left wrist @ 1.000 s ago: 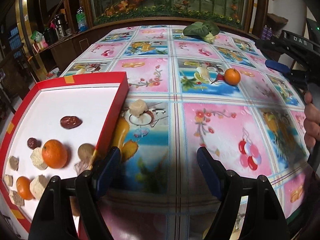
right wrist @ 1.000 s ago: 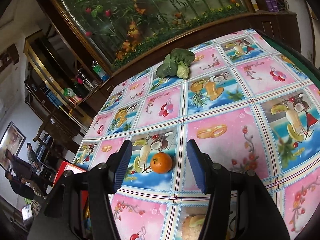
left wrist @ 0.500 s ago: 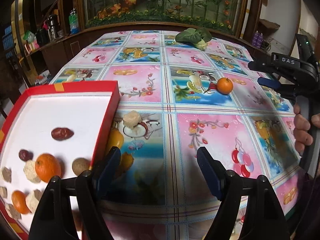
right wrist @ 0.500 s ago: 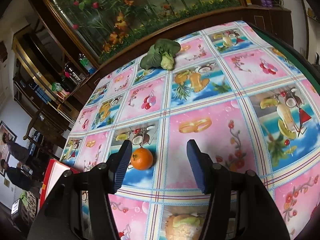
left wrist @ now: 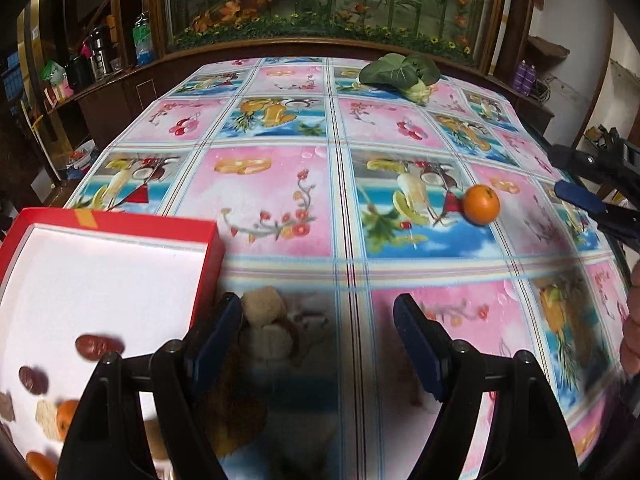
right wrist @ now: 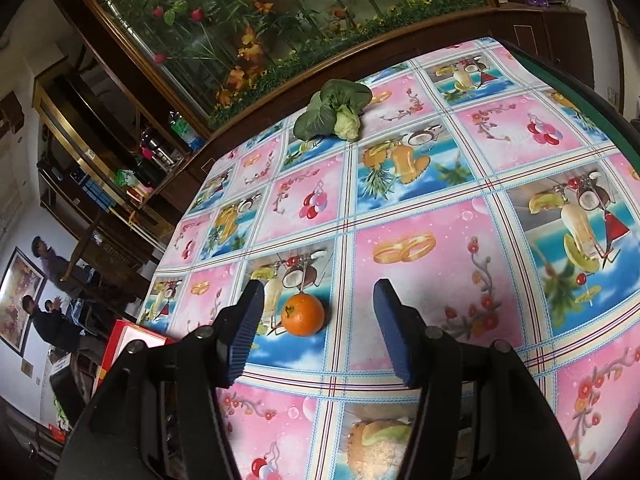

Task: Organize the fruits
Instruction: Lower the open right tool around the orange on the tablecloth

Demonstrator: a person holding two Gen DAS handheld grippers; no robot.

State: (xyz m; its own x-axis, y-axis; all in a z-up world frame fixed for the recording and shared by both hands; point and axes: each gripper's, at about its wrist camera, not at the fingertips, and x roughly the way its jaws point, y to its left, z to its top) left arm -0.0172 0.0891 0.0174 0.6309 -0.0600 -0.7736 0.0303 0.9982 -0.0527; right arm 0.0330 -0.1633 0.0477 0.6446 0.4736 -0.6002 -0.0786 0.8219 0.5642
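The right gripper (right wrist: 318, 322) hangs with fingers parted and empty, the orange (right wrist: 302, 314) on the table (right wrist: 420, 216) just beyond them nearer the left finger, while the left gripper (left wrist: 318, 334) gapes wide, a pale chunk (left wrist: 264, 310) beside its left finger.

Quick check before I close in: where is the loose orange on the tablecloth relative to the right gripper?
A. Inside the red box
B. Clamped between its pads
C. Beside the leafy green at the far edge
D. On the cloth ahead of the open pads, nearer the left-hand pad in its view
D: in the right wrist view the orange sits on the tablecloth untouched, ahead of the open right gripper and nearer its left-hand pad.
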